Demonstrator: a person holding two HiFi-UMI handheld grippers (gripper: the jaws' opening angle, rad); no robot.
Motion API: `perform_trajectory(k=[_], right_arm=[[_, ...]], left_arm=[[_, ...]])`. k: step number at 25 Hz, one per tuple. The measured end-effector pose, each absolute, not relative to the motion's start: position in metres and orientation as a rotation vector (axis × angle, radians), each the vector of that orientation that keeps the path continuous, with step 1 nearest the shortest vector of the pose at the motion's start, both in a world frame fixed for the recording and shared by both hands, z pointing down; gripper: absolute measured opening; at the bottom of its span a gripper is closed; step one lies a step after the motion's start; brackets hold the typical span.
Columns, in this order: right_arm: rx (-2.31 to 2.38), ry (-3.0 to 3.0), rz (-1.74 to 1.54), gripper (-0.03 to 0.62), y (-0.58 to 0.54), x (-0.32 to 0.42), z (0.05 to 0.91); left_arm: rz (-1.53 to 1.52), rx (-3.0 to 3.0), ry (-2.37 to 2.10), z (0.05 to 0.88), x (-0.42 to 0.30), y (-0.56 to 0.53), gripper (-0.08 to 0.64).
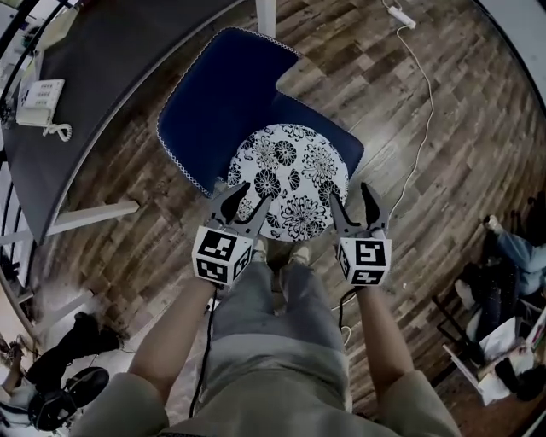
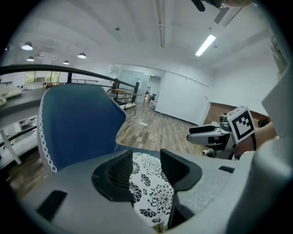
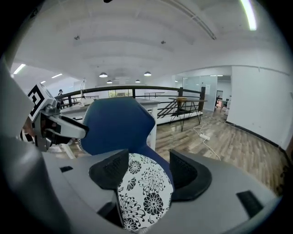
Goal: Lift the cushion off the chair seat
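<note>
— Cushion (image 1: 290,181): count and place?
— One. Round and flat, white cloth printed with black flowers. It lies on the seat (image 1: 341,141) of the chair (image 1: 217,102), at the centre of the head view.
— Chairs?
— One. Blue upholstery, a rounded back, and a white zigzag trim along the edge.
— Tongs?
— Two pairs. The left tongs (image 1: 247,198) sit at the cushion's lower-left rim, the right tongs (image 1: 350,195) at its lower-right rim. Each carries one cube with square black-and-white markers. Both pairs are released: the jaws stand apart, the dark pads are ribbed, and nothing is clamped.
— What do the gripper views add?
— Each shows the flowered cloth in the gap between its own jaws. Whether a pad touches the cloth, I cannot tell. The left gripper view catches the right tongs (image 2: 208,133) at its right side. The right gripper view catches the left tongs (image 3: 64,127) at its left edge. Both show a white ceiling with lamps and a dark railing, which the head view does not.
— And the head view alone?
— A wood-plank floor (image 1: 444,171) and a dark surface (image 1: 111,60) at upper left, bearing one pale telephone (image 1: 38,102). One white power strip (image 1: 401,15) lies at the top, its cord trailing down.
</note>
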State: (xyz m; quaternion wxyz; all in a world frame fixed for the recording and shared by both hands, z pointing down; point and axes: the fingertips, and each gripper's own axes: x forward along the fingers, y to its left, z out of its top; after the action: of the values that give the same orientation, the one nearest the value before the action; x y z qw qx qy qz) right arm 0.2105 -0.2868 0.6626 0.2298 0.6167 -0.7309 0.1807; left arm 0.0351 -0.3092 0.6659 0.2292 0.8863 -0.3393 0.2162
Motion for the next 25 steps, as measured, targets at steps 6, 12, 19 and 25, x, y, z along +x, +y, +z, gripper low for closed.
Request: perform_trajectory(k=[6,12,19,25], right_arm=[[1.662,-1.960,0.589,0.272,-0.294,0.219,0.776],[1.659,-1.858,0.718,0.289,-0.292,0.235,0.874],[1.583,-1.765,0.839,0.335,-0.278,0.248,0.960],[1.589,-1.751,0.855,0.354,-0.273,0.248,0.985]], left_arm=[[0.709,2.278,-0.979,0.798,0.016,-0.314,0.179],[0.850,2.104,-1.060,0.905,-0.016,-0.301,0.186],[0.910,1.981,-1.078,0.980,-0.038,-0.292,0.267],[0.864,1.984,-1.014,1.005,-0.025,-0.290,0.290]])
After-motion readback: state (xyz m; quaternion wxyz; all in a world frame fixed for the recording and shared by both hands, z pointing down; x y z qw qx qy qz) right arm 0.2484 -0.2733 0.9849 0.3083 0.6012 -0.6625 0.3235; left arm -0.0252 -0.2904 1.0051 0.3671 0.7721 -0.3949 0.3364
